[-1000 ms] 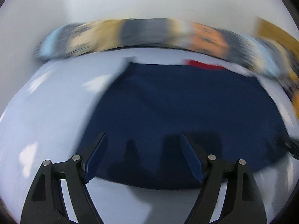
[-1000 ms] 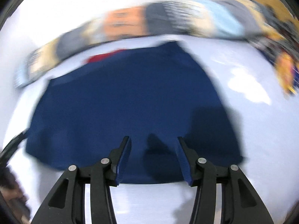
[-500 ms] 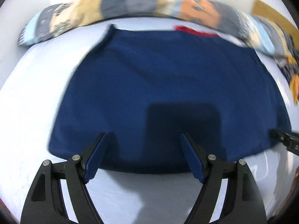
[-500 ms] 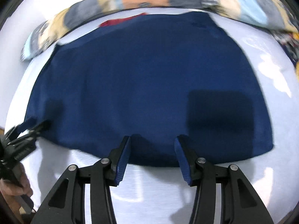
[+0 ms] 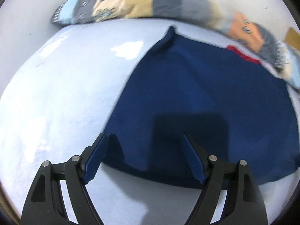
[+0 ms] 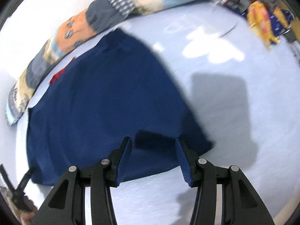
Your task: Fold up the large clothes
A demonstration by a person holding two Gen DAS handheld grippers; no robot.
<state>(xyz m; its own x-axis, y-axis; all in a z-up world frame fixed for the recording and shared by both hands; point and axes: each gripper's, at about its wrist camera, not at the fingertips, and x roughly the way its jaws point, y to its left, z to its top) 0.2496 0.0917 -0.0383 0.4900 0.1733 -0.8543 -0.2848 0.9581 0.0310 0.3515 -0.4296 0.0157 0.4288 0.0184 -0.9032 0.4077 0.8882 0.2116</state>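
A large navy blue garment [image 5: 202,101] lies flat on a pale blue-white surface [image 5: 61,97]; it also shows in the right wrist view [image 6: 105,101]. My left gripper [image 5: 145,140] is open and empty, hovering over the garment's near left corner. My right gripper [image 6: 153,144] is open and empty over the garment's near right corner. A bit of red fabric [image 5: 243,55] peeks out at the garment's far edge. The left gripper's tip [image 6: 16,193] shows at the lower left of the right wrist view.
A long patchwork bolster [image 5: 142,9] in grey, tan, orange and light blue lies along the far edge by the white wall; it also shows in the right wrist view [image 6: 97,20]. A colourful patterned cloth [image 6: 262,18] lies at the far right.
Both grippers have swung outward: the left view now centres on the garment's left edge, the right view on its right edge. Both stay open and empty; the garment has not moved.
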